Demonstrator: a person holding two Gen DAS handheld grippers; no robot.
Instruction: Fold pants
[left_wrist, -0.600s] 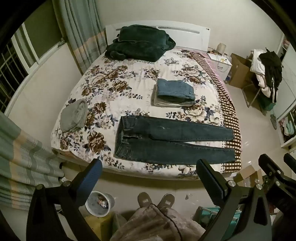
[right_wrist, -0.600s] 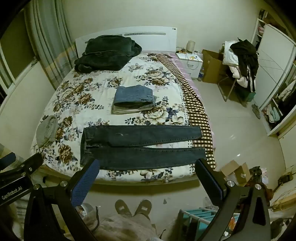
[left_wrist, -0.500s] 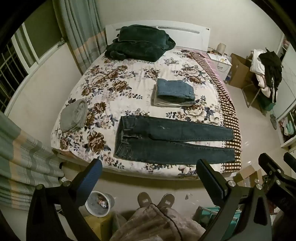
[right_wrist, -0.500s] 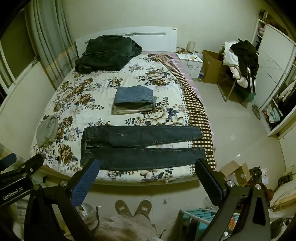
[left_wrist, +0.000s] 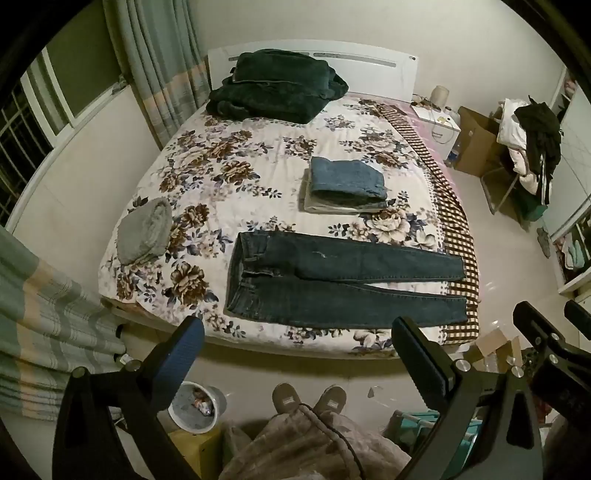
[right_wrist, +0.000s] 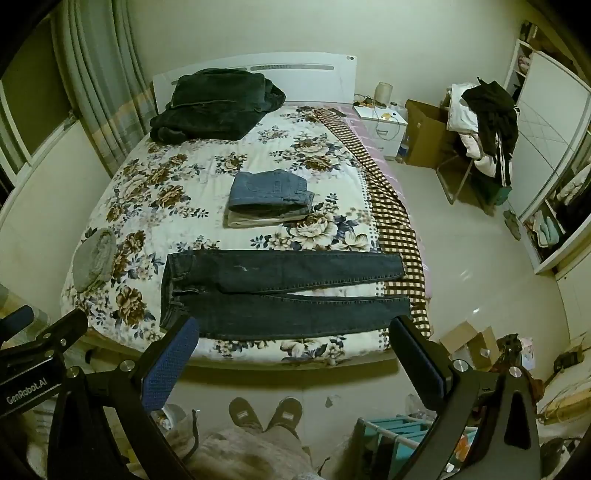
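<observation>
Dim, yellowish light fills a bedroom where a bed (left_wrist: 207, 192) with a floral quilt takes up most of both views, its white headboard (right_wrist: 314, 79) against the far wall. Dark blue jeans (left_wrist: 332, 284) lie flat and unfolded across the near end of the quilt, waistband toward the left, both legs stretched to the right so that the cuffs reach a brown checked blanket (left_wrist: 454, 229) running down the bed's right edge. Farther up the quilt sits a small stack of folded pants (left_wrist: 345, 184), a lighter blue pair on top of a pale one. A rumpled grey garment (left_wrist: 144, 230) rests near the left edge, well apart from the jeans, and a heap of dark green bedding (left_wrist: 273, 86) lies by the headboard.

Both claws hover over the floor short of the bed, tilted downward. The left gripper (left_wrist: 295, 336) stands spread wide with nothing between its fingers, and the right gripper (right_wrist: 293, 334) is equally wide and empty; neither touches the jeans. In the right wrist view the near edge of the jeans shows just above the fingertips.

Below the grippers, the person's two slippers (right_wrist: 266, 411) stand on the tiled floor at the foot of the bed. A white nightstand (right_wrist: 382, 123) and a cardboard box (right_wrist: 428, 134) stand to the right of the headboard, next to a chair piled with clothes (right_wrist: 484, 125). Striped curtains (left_wrist: 159, 62) hang along the left wall.
</observation>
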